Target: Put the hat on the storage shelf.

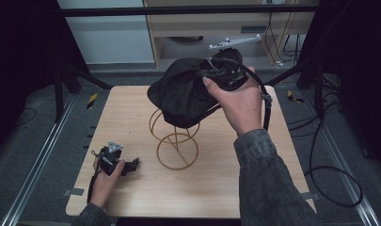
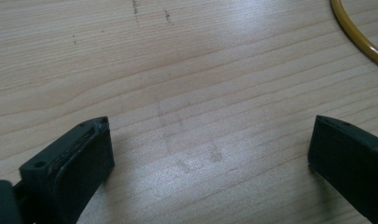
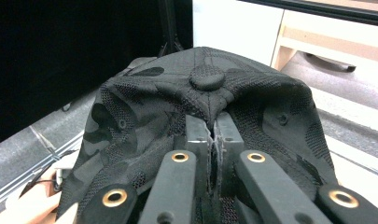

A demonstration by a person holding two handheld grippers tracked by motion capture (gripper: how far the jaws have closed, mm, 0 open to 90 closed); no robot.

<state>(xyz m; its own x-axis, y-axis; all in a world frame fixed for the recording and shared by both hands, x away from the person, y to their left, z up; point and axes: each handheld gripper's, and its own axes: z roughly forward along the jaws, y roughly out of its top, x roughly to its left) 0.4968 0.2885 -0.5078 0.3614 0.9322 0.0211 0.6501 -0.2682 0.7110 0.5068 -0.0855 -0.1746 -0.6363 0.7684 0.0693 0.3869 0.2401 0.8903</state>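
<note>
One black cap [image 1: 183, 96] sits at frame centre over one yellow wire stand [image 1: 175, 141], the right gripper [image 1: 215, 71] pinching its crown; lower left, the left gripper [image 1: 131, 164] rests on the wooden table [image 1: 216, 183], jaws wide

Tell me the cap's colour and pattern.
Black cap with a tone-on-tone camouflage pattern, clearest in the right gripper view.

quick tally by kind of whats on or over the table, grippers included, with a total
black cap: 1
yellow wire stand: 1
grippers: 2, the left gripper open above the table, the right gripper shut on the cap's crown
total: 4
</note>
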